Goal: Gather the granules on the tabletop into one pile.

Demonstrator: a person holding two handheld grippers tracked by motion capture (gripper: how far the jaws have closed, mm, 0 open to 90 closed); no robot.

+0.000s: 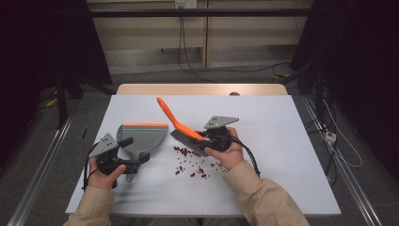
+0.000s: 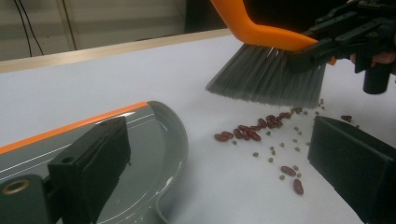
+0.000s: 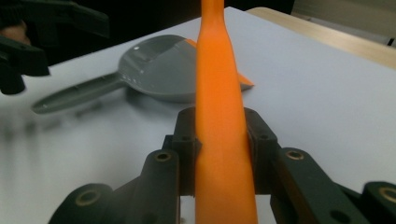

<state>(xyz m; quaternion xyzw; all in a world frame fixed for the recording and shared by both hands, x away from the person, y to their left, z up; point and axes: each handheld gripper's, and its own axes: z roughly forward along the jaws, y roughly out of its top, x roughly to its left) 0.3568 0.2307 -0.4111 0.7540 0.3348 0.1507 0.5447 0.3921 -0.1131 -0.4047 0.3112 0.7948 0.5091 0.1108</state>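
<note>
A brush with an orange handle (image 1: 167, 113) and grey bristles (image 1: 184, 140) hangs tilted just above the white table. My right gripper (image 1: 207, 139) is shut on the handle near the brush head, and the right gripper view shows the handle (image 3: 219, 116) clamped between the jaws. Red beans (image 1: 188, 162) and small crumbs lie scattered below the bristles (image 2: 271, 79). A grey dustpan (image 1: 141, 136) with an orange lip lies flat to the left. My left gripper (image 1: 134, 150) is open over the dustpan's handle end, jaws wide apart, holding nothing. The beans (image 2: 252, 133) lie between its jaws' line of sight.
The table (image 1: 263, 122) has bare room on the right and far side. Its wooden far edge (image 1: 202, 88) borders a floor with cables. The dustpan handle (image 3: 70, 95) lies free on the table, below the left gripper (image 3: 23, 42).
</note>
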